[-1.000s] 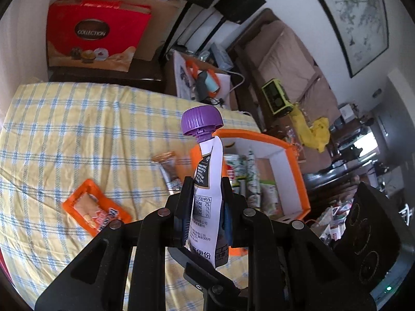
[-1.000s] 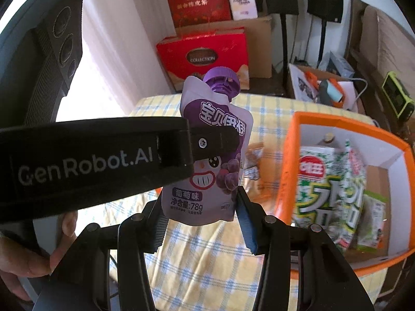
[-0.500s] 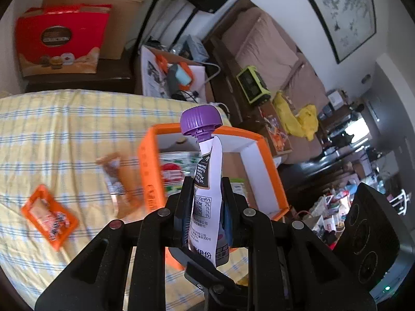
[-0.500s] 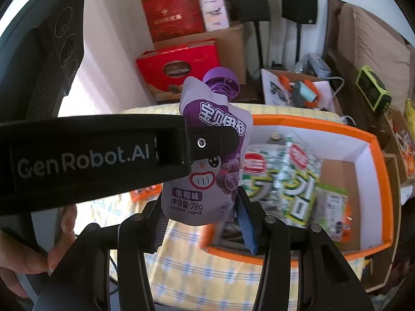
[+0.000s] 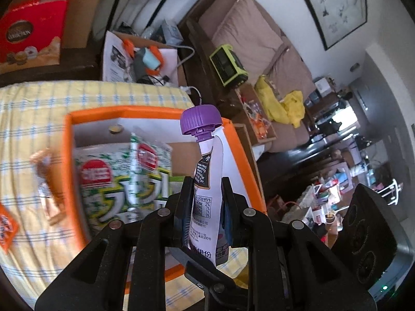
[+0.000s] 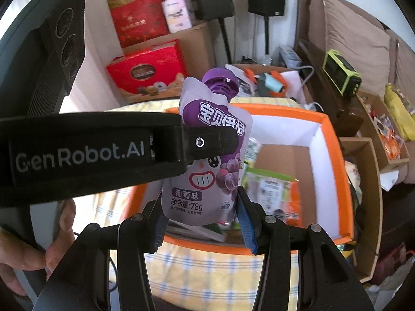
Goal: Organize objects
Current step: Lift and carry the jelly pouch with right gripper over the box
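Observation:
A purple-capped grape pouch (image 5: pixel 207 181) stands upright, and both grippers hold it. My left gripper (image 5: pixel 206 202) is shut on its thin faces, seen edge-on. In the right wrist view the pouch (image 6: pixel 186 197) faces me, with my right gripper (image 6: pixel 202 223) shut on its lower side edges. The left gripper's finger (image 6: pixel 207 142) crosses the pouch's middle there. The pouch hangs over the orange-rimmed white box (image 5: pixel 70 155) (image 6: pixel 334 155), which holds green-and-white snack packets (image 5: pixel 116 181) (image 6: pixel 269 189).
The box sits on a yellow checked tablecloth (image 5: pixel 26 103). A brown wrapper (image 5: pixel 46 181) and an orange packet (image 5: pixel 7 228) lie left of it. A hand (image 6: pixel 26 246) grips the left tool. A cardboard box (image 6: pixel 363 207) and a sofa (image 5: pixel 259 39) stand past the table's right edge.
Both grippers have carried the pouch sideways together. The orange box, earlier off to the right, now lies directly under and behind the pouch; the loose packets have slid to the left edge.

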A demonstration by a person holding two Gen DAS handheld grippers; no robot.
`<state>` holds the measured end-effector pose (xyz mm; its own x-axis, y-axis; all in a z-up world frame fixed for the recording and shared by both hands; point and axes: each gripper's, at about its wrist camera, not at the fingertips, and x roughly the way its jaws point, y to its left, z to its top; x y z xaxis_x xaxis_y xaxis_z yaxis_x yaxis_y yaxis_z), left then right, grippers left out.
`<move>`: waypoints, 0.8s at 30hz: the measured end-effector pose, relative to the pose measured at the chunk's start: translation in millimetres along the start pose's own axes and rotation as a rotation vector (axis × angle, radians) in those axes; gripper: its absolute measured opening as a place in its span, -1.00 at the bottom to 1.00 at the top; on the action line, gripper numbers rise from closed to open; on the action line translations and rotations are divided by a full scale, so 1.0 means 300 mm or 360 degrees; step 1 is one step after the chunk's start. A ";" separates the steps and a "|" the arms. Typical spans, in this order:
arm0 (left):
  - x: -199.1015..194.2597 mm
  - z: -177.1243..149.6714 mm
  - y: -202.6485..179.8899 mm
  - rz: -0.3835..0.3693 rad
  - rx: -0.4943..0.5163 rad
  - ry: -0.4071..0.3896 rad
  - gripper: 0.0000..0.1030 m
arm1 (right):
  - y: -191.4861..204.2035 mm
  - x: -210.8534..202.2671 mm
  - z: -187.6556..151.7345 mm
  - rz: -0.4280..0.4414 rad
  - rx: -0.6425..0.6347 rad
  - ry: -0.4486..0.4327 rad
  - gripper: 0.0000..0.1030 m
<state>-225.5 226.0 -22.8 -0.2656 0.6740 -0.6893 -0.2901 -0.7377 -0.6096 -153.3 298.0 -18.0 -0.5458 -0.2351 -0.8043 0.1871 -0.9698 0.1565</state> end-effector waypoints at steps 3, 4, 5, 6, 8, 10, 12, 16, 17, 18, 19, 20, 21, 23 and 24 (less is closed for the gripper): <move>0.042 0.000 -0.022 -0.0014 0.0001 0.0028 -0.63 | -0.041 0.001 -0.009 -0.0022 0.0016 0.0015 -0.06; 0.059 0.000 -0.030 -0.0018 0.0003 0.0039 -0.63 | -0.054 0.001 -0.010 -0.0030 0.0018 0.0019 -0.06; 0.072 0.001 -0.035 -0.0019 0.0006 0.0045 -0.63 | -0.068 0.001 -0.011 -0.0038 0.0020 0.0024 -0.06; 0.089 0.001 -0.044 -0.0023 0.0008 0.0054 -0.63 | -0.081 0.003 -0.011 -0.0042 0.0025 0.0031 -0.06; 0.115 0.000 -0.053 -0.0033 0.0000 0.0068 -0.63 | -0.112 0.007 -0.013 -0.0056 0.0032 0.0042 -0.06; 0.147 0.000 -0.055 -0.0054 -0.0027 0.0088 -0.63 | -0.133 0.009 -0.019 -0.0069 0.0029 0.0052 -0.06; 0.178 -0.001 -0.054 -0.0072 -0.0048 0.0110 -0.63 | -0.159 0.015 -0.024 -0.0090 0.0026 0.0066 -0.06; 0.242 -0.003 -0.062 -0.0072 -0.0057 0.0164 -0.63 | -0.204 0.034 -0.041 -0.0121 0.0047 0.0101 -0.06; 0.253 -0.004 -0.065 -0.0069 -0.0055 0.0176 -0.63 | -0.217 0.040 -0.045 -0.0128 0.0055 0.0108 -0.06; 0.268 -0.007 -0.069 -0.0063 -0.0048 0.0192 -0.63 | -0.228 0.046 -0.050 -0.0130 0.0066 0.0115 -0.06; 0.277 -0.008 -0.071 -0.0057 -0.0044 0.0200 -0.63 | -0.242 0.051 -0.054 -0.0134 0.0082 0.0120 -0.06; 0.284 -0.011 -0.070 -0.0049 -0.0041 0.0208 -0.62 | -0.254 0.058 -0.058 -0.0142 0.0095 0.0127 -0.06; 0.290 -0.015 -0.070 -0.0043 -0.0038 0.0218 -0.61 | -0.263 0.062 -0.061 -0.0153 0.0101 0.0125 -0.07; 0.301 -0.021 -0.067 -0.0010 -0.0015 0.0234 -0.60 | -0.276 0.064 -0.061 -0.0167 0.0116 0.0116 -0.12; 0.300 -0.022 -0.066 -0.0008 -0.0010 0.0232 -0.60 | -0.284 0.064 -0.060 -0.0166 0.0132 0.0119 -0.12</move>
<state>-237.6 301.0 -75.3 -0.1277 0.6652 -0.7357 -0.2849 -0.7351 -0.6152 -164.9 377.1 -57.2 -0.4960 -0.1304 -0.8585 0.0626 -0.9915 0.1144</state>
